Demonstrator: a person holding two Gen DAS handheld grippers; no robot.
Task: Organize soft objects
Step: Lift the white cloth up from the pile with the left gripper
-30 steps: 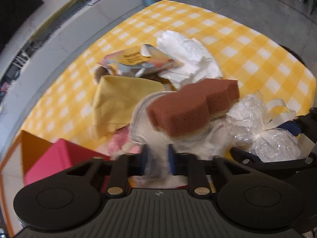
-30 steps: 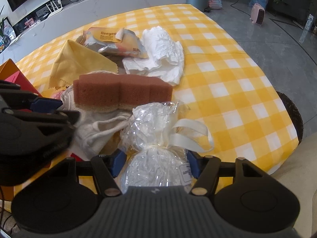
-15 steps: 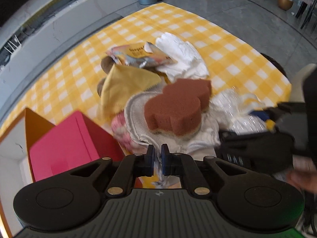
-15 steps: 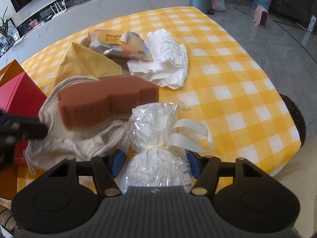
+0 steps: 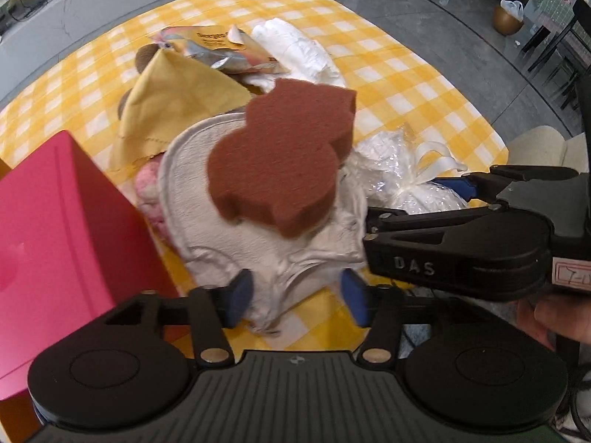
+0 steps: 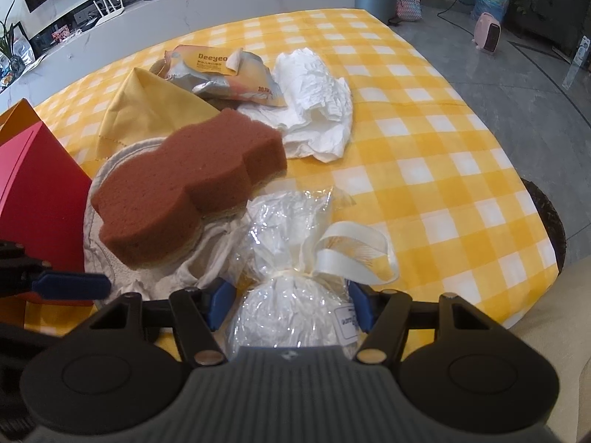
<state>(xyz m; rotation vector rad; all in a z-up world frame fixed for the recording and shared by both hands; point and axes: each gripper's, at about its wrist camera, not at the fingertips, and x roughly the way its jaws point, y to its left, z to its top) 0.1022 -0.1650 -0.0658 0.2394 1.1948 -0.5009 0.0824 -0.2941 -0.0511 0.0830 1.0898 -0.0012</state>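
Left wrist view: the left hand-held gripper (image 5: 297, 297) stands with its fingers wide apart, straddling the near edge of a grey cloth (image 5: 229, 221) without pinching it. A brown sponge (image 5: 280, 158) rests on that cloth, and a red box (image 5: 55, 243) stands at near left. A yellow cloth (image 5: 177, 103), a wipes packet (image 5: 218, 50) and white crumpled paper (image 5: 295, 46) lie farther off on the yellow checked surface (image 5: 406, 74).

Right wrist view: the right hand-held gripper (image 6: 290, 304) has its fingers set against both sides of a clear wrapped bundle (image 6: 291, 295) tied with a white ribbon (image 6: 351, 254), apparently holding it just above the near edge of the surface. The sponge and grey cloth lie just left of it.

The sorting appears barely begun: no soft item is seen inside the box, and the whole pile is left to be put away.
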